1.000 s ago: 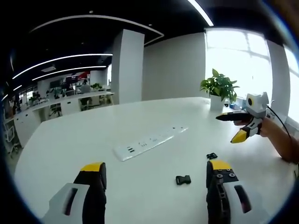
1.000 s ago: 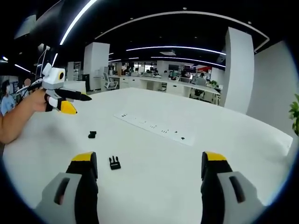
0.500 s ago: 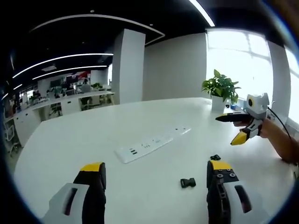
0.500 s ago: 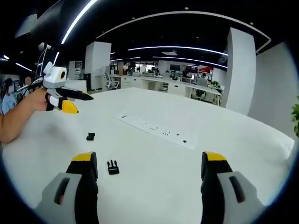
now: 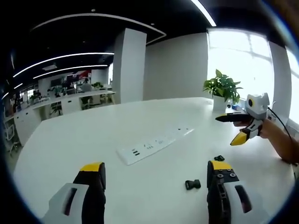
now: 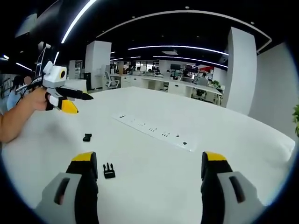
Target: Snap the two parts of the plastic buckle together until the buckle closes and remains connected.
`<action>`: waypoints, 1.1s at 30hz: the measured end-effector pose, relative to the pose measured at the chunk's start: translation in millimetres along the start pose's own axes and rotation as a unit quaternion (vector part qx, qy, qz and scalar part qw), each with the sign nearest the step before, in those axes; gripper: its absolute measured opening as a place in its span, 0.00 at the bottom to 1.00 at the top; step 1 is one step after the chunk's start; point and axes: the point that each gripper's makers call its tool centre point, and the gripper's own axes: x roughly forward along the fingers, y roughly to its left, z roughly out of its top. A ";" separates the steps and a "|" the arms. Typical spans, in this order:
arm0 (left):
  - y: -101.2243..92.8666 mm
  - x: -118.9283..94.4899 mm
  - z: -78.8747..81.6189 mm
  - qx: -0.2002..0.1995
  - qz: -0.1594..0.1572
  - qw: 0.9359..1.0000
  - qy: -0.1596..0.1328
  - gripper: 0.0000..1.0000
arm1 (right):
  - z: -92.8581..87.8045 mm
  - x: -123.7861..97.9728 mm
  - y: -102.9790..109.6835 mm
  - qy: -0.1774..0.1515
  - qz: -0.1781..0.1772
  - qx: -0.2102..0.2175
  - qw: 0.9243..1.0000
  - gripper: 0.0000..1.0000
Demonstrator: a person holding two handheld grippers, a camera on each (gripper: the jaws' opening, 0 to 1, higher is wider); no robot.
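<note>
Two small black buckle parts lie apart on the white table [image 5: 70, 140]. In the left gripper view the socket part [image 5: 192, 185] lies just left of my right-hand jaw, and the pronged part [image 5: 219, 158] sits a little farther off. My left gripper [image 5: 156, 166] is open and empty above the table. The right gripper view has the pronged part [image 6: 109, 171] beside the left-hand jaw and the socket part [image 6: 87, 137] beyond it. My right gripper [image 6: 149, 157] is open and empty too. Each gripper appears in the other's view, held in a hand: right gripper [image 5: 229, 129], left gripper [image 6: 80, 104].
A long white power strip [image 5: 154, 144] [image 6: 156, 132] lies across the table's middle, beyond the buckle parts. A potted plant [image 5: 223, 88] stands at the far edge by the window. A person's forearm [image 6: 16, 121] reaches in from the left. Office desks fill the background.
Both cameras have shifted slightly, so the buckle parts sit lower and nearer the jaws in each view. The parts still lie apart on the table; both grippers stay open.
</note>
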 end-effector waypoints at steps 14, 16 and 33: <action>8.8 10.4 -5.6 -0.003 -0.003 1.000 0.008 0.91 | -3.2 7.4 -4.1 0.005 0.002 -0.003 1.000 0.93; 10.0 12.3 -4.7 -0.003 -0.001 1.000 0.008 0.91 | -2.4 8.5 -6.0 0.004 0.002 -0.001 1.000 0.93; 4.1 31.5 -15.0 -0.004 -0.020 0.999 0.027 0.91 | -0.6 14.5 -11.1 0.003 0.005 0.003 1.000 0.93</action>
